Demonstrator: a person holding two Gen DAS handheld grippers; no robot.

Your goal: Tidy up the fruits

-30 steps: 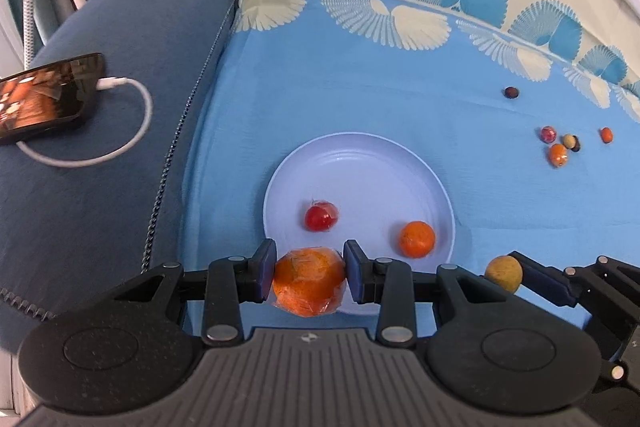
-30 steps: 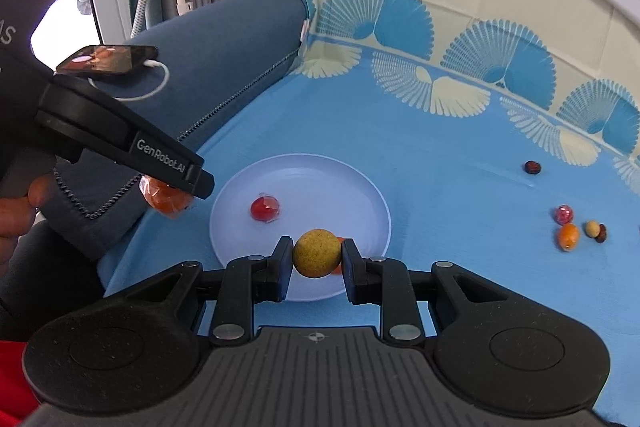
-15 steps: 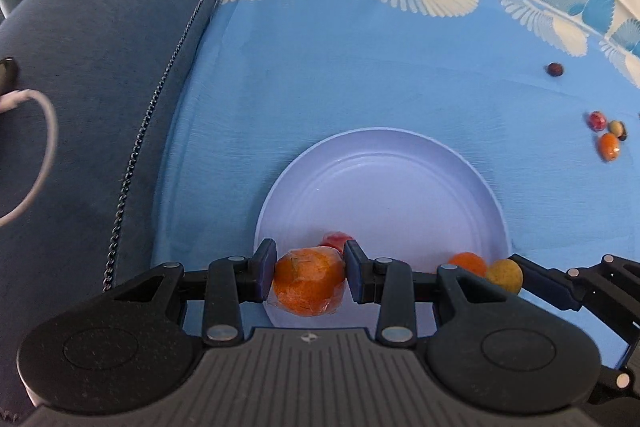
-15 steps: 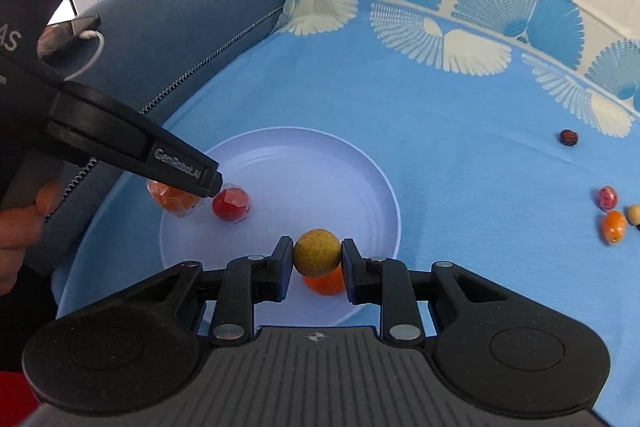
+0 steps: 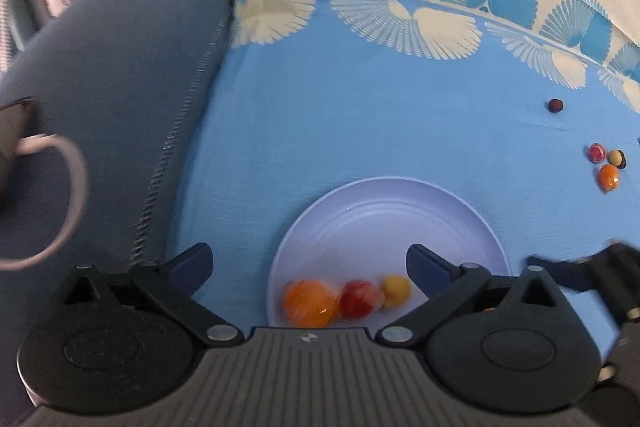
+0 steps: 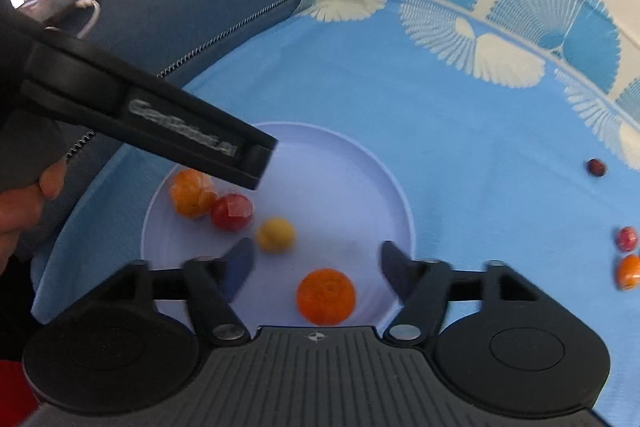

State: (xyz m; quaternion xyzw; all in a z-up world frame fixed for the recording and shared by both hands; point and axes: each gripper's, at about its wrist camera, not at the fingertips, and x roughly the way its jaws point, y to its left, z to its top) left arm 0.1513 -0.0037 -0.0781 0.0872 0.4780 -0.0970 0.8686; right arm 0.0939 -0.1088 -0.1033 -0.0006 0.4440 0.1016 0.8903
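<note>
Both claws have let go since half a second ago: the left claw (image 5: 309,261) and right claw (image 6: 316,263) gape wide, empty. Just ahead on the plate (image 6: 360,163) lie the wrapped orange (image 5: 309,303), tomato (image 5: 358,299) and yellow fruit (image 6: 275,235), with a second orange (image 6: 326,295) between the right claw's fingers. Farther right, small fruits (image 5: 608,175) dot the blue cloth (image 5: 360,115).

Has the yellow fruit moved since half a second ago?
Yes. The yellow fruit has left the right gripper and lies on the plate beside the red fruit.
</note>
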